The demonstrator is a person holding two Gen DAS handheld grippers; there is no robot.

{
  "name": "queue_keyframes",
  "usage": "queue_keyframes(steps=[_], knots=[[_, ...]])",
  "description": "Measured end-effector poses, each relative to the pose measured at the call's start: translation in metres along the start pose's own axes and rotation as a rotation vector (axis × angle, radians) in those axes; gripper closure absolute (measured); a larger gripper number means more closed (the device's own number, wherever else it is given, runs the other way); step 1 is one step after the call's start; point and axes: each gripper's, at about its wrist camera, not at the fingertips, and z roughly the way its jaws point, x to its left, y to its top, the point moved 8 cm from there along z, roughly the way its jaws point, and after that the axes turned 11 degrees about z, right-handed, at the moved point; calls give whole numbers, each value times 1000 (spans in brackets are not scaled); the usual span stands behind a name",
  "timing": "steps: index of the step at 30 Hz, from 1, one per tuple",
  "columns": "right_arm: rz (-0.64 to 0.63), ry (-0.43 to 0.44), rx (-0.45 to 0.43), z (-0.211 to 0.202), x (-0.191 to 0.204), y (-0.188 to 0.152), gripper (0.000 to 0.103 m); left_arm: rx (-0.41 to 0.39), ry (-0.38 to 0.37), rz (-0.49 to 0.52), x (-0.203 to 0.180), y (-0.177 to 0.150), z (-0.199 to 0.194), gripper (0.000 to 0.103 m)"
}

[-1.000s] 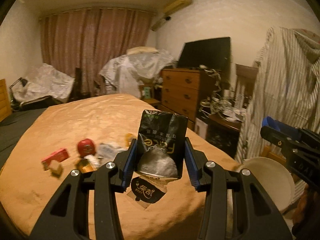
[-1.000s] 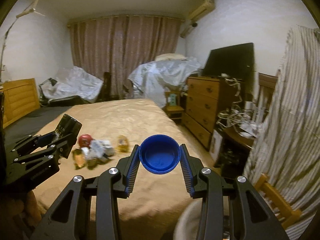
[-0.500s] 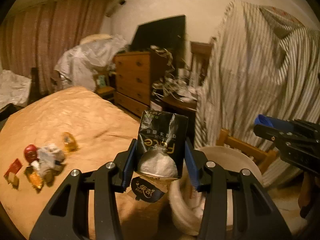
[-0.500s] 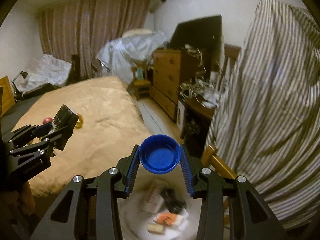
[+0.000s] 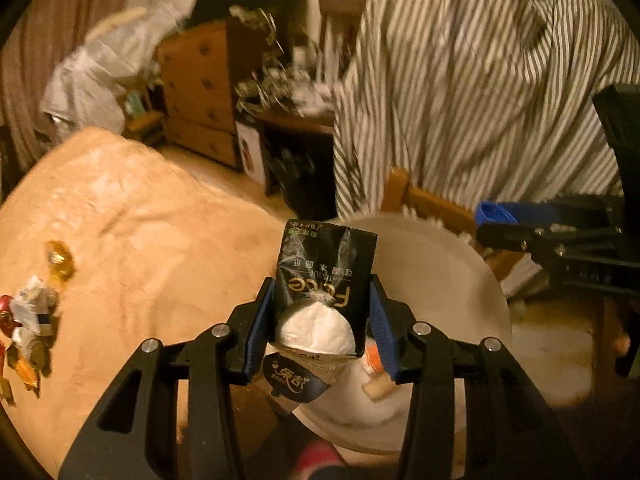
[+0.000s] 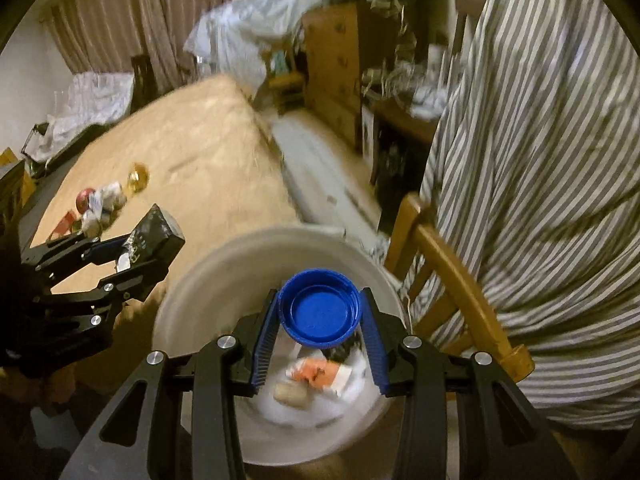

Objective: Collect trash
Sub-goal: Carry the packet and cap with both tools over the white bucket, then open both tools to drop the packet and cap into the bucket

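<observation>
The round blue plastic bottle cap (image 6: 319,312) hangs directly above the white round trash bin (image 6: 192,280), clamped in the right gripper (image 6: 320,334). The left gripper (image 5: 320,320), nearer the bin's bed-side rim, pinches an upright black tissue packet (image 5: 326,276).

Bed with scattered trash

The tan bed (image 5: 132,240) carries a cluster of wrappers (image 5: 32,316) and a gold candy (image 5: 60,266) at its 9 o'clock edge.
</observation>
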Motion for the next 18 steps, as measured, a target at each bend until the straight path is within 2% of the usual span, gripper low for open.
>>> queue_keyframes(steps=[5, 15, 18], knots=[[11, 6, 98, 18, -7, -12, 62, 72, -30, 21, -1, -10, 19, 59], [14, 18, 125, 18, 3, -31, 62, 100, -26, 2, 8, -19, 26, 59], [14, 26, 122, 19, 6, -31, 62, 99, -20, 9, 9, -19, 26, 56]])
